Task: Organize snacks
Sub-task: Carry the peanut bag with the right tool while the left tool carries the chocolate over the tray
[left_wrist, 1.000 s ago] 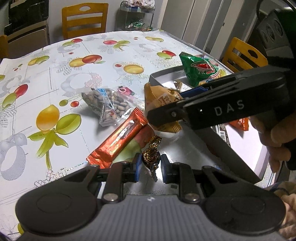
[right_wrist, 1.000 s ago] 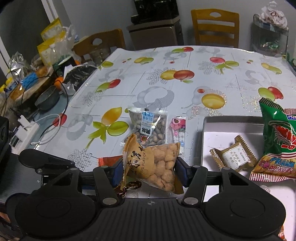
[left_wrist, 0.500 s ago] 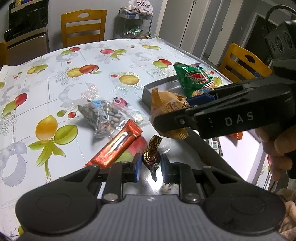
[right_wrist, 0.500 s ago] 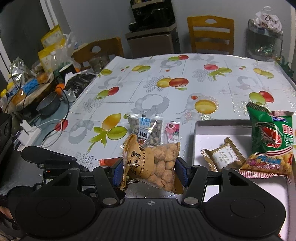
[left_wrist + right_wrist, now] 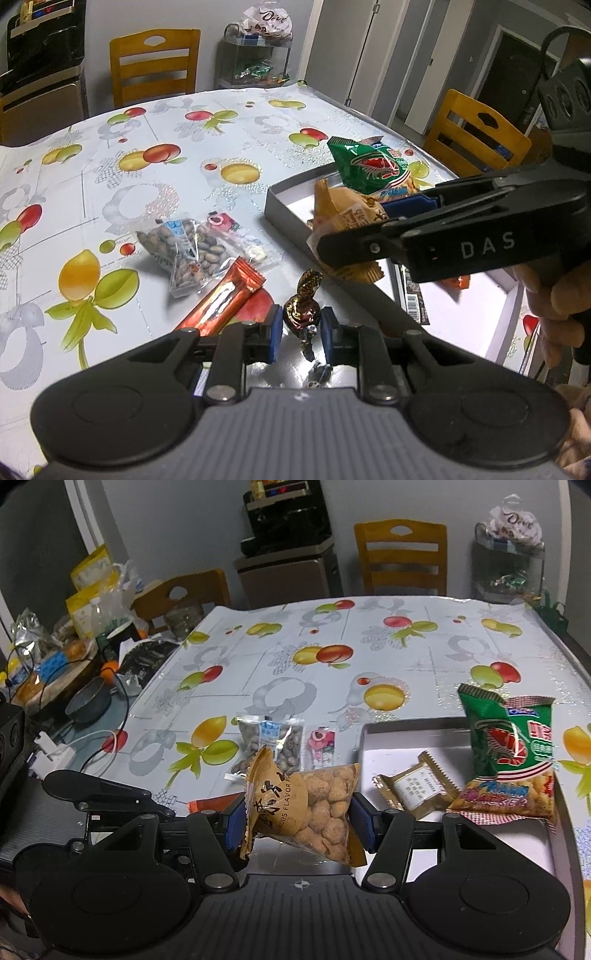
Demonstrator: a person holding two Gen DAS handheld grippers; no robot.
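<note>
My left gripper (image 5: 301, 330) is shut on a brown-and-gold wrapped candy (image 5: 302, 308) and holds it above the table. My right gripper (image 5: 298, 821) is shut on a tan bag of round puffed snacks (image 5: 306, 810), lifted by the near left corner of the grey tray (image 5: 364, 738); the bag (image 5: 345, 218) also shows in the left wrist view. In the tray lie a green prawn cracker bag (image 5: 511, 753) and a small gold packet (image 5: 415, 784). On the table lie a clear nut bag (image 5: 184, 254), a pink candy packet (image 5: 221, 221) and an orange bar (image 5: 221, 301).
The fruit-print tablecloth (image 5: 332, 657) covers the table. Wooden chairs (image 5: 400, 555) stand around it. A cluttered side area with bags, a bowl and cables (image 5: 74, 686) lies to the left. A small rack with sweets (image 5: 509, 568) stands at the back right.
Both grippers have risen with their snacks. The right gripper has carried the puffed snack bag rightward, closer to the tray's corner. The left gripper holds the candy higher above the table.
</note>
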